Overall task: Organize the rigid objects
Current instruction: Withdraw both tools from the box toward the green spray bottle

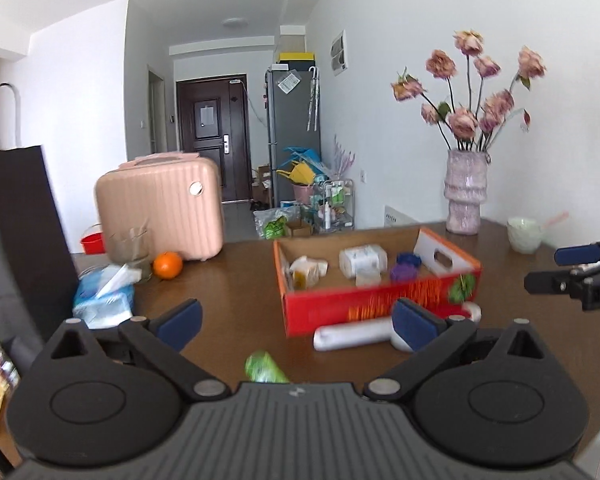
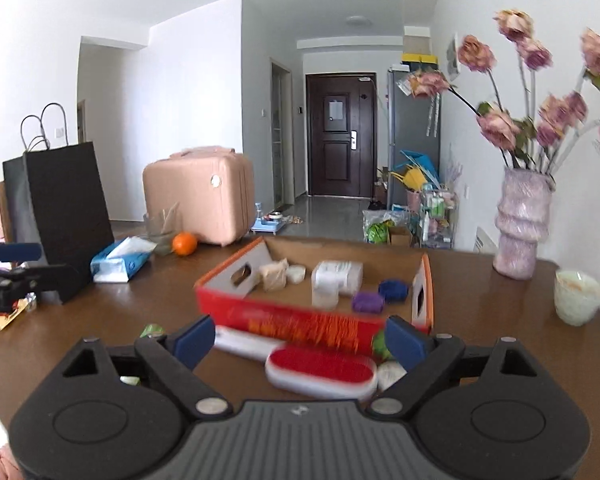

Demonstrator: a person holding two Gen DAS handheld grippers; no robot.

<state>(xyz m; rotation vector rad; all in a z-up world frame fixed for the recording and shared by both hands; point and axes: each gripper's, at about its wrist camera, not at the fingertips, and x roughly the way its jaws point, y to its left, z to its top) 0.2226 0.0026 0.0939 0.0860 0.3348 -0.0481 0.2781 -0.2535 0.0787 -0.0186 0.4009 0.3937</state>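
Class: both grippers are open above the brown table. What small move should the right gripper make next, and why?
Probably lower the right gripper onto the white brush with the red pad. Its fingers are open and empty, the brush lies just in front of them outside the red cardboard box, and other small items already sit inside the box.

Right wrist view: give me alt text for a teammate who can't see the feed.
The open right gripper hovers over a white brush with a red pad lying on the brown table, just in front of a red cardboard box holding small white, purple and blue items. A pink vase of flowers stands far right; the left gripper shows at the left edge.
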